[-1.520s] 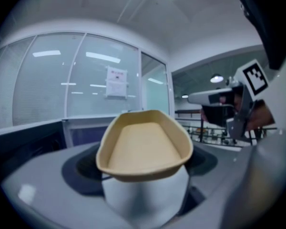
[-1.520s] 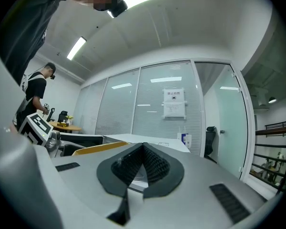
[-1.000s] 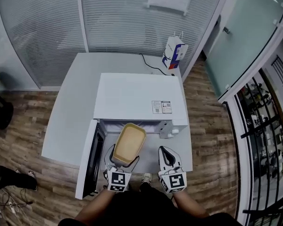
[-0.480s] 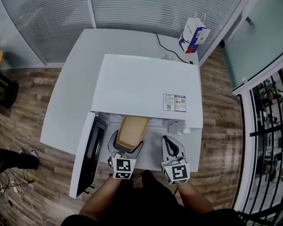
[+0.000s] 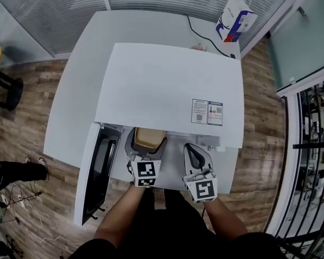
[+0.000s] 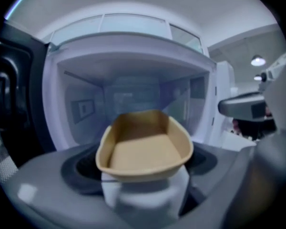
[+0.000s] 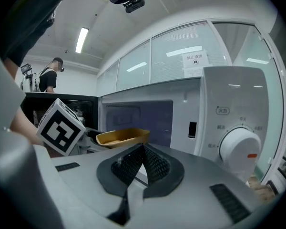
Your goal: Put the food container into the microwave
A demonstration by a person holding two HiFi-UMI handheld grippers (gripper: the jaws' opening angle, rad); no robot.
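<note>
The container (image 6: 143,147), an empty tan tray, hangs in the air at the mouth of the microwave (image 5: 167,90). It is carried by the left gripper (image 5: 145,150), whose fingers (image 6: 143,194) are closed on its near short end. They sit together under the rim there, and the exact bite is hidden by the tray itself. Its long axis runs straight away from those fingers and into the cavity (image 6: 133,92), so the open chamber lies dead ahead of it. In the head view the far end is lost under the microwave's top edge, so it looks to be at or just past the threshold, while the near end is outside. The tray sits roughly level and fairly central in the opening, with space showing on both sides and above it. What remains, by my reading, is a straight push forward along that axis, then a lowering onto the cavity floor before letting go. The door (image 5: 97,171) stands swung out to the left, clear of the path. The right gripper (image 5: 194,152) holds nothing, its fingers shut tip to tip, and it hovers beside the left one, in front of the control dial (image 7: 238,149). The microwave stands on a white table (image 5: 81,90).
</note>
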